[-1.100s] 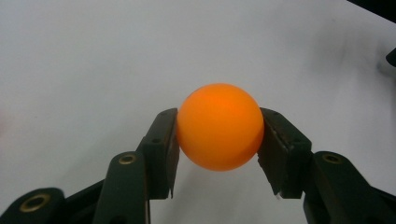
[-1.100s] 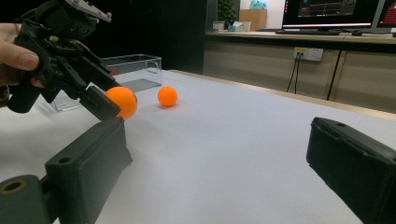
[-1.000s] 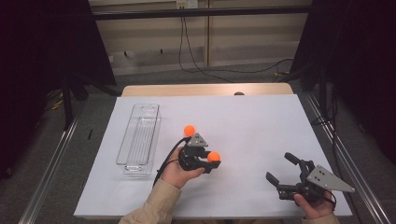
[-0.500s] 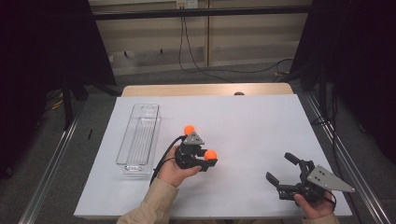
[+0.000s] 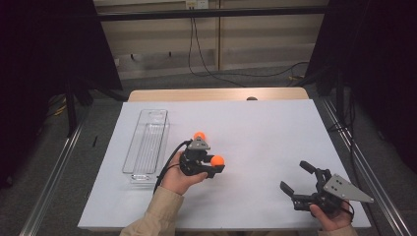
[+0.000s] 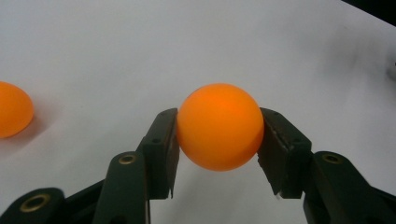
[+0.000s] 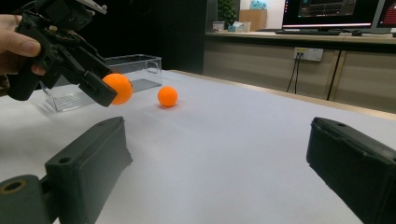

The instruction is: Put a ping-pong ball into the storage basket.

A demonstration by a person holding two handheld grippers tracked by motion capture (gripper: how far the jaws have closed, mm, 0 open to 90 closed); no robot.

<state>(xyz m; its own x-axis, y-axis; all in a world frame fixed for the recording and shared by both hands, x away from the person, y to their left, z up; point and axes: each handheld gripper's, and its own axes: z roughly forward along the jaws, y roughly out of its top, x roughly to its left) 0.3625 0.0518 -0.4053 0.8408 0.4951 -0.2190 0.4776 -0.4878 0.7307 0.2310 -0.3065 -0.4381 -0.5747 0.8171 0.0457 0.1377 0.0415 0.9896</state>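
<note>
Counter [image 5: 255, 123]: big and white. All the things sit on it or hang over it.
Clear box [image 5: 146, 142]: long, see-through, with nothing inside. It lies on the left part of the counter, to the left of the left gripper.
Right gripper [image 5: 296, 181]: a hand holds it low at the near right corner of the counter. Its fingers [image 7: 88, 158] are wide apart and hold nothing. It is well apart from both balls.
Left gripper [image 5: 214, 163]: a hand holds it near the middle of the counter, just right of the clear box. Its fingers [image 6: 161, 149] are clamped on the held ball, one on each side.
Held ball [image 6: 219, 126]: orange and round. It sits between the left gripper's fingers, up off the counter.
Loose ball [image 5: 199, 135]: orange too. It rests on the counter just past the left gripper, near the clear box but not in it.
</note>
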